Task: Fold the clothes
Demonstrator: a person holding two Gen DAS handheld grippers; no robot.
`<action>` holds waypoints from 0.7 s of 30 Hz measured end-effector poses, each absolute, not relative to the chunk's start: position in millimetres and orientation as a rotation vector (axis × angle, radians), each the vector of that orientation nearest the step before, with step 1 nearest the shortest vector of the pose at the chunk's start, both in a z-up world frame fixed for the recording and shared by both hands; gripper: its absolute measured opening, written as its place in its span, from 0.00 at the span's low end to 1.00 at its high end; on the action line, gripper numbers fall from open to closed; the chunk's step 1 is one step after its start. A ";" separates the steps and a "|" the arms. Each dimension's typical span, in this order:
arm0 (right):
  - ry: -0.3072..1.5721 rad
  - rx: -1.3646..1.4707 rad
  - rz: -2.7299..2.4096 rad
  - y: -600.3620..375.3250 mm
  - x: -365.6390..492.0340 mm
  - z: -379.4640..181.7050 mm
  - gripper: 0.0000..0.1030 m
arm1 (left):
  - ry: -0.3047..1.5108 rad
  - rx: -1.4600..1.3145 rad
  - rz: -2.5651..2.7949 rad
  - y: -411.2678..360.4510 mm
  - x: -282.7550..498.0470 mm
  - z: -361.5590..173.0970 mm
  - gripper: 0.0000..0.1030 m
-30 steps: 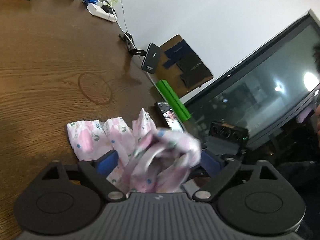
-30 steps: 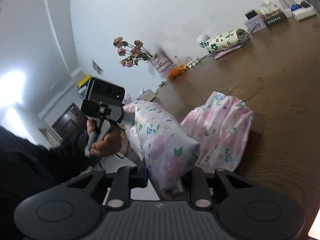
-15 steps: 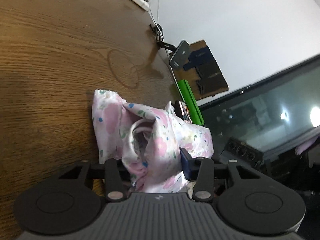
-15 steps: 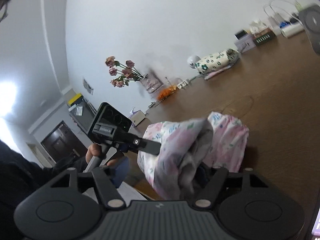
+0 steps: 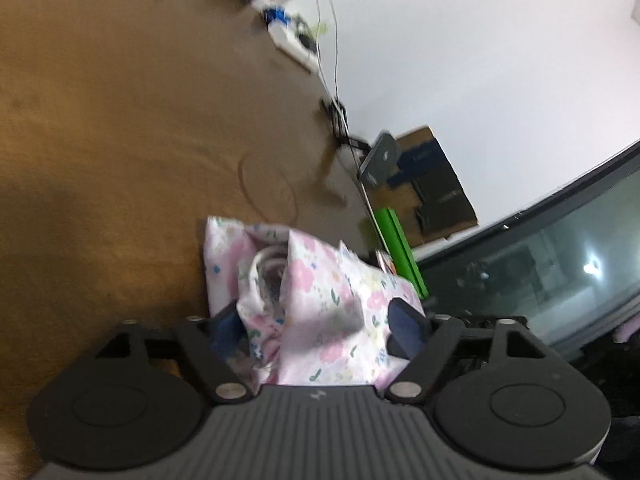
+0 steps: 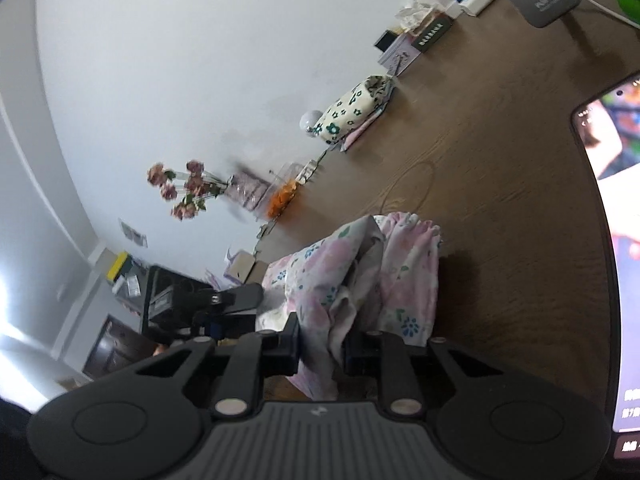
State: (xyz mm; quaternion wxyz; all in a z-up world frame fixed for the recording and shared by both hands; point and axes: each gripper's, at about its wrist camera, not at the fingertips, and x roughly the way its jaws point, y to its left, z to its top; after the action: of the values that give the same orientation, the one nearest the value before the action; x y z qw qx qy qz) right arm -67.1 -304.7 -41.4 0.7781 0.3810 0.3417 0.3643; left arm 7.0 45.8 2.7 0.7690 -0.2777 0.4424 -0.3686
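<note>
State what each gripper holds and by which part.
The right gripper is clamped on a bunched fold of the floral garment. The left gripper has the garment between its open fingers, grip uncertain.

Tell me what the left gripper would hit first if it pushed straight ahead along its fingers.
The floral cloth: it already bunches between the left gripper fingers, which look spread, not pinching. Beyond the cloth lies bare table, probably near its right edge, though blur and fisheye make depth uncertain.

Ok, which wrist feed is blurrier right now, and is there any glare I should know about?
Left wrist view: motion-smeared, wood table grain and floral garment soft; light reflections on the dark screen. Right wrist view: sharper; lit phone blown out at right, bright patch at left edge.
</note>
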 end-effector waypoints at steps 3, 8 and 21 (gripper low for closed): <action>0.756 0.941 0.757 -309.2 -63.3 -48.9 0.18 | 0.934 -0.582 -0.777 43.0 6.6 3.9 0.77; 0.765 0.997 0.647 -306.7 -59.0 -54.1 0.28 | 0.910 -0.455 -0.721 25.4 3.1 5.4 0.75; 0.574 0.477 0.485 -269.1 -77.8 -8.3 0.66 | 0.917 -0.444 -0.644 15.0 6.6 5.8 0.52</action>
State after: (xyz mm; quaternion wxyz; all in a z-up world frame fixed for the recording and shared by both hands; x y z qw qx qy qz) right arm -77.8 -269.1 -8.3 0.9025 0.2309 0.2774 0.2348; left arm 6.6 15.0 5.8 0.8237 -0.2088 0.4313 -0.3031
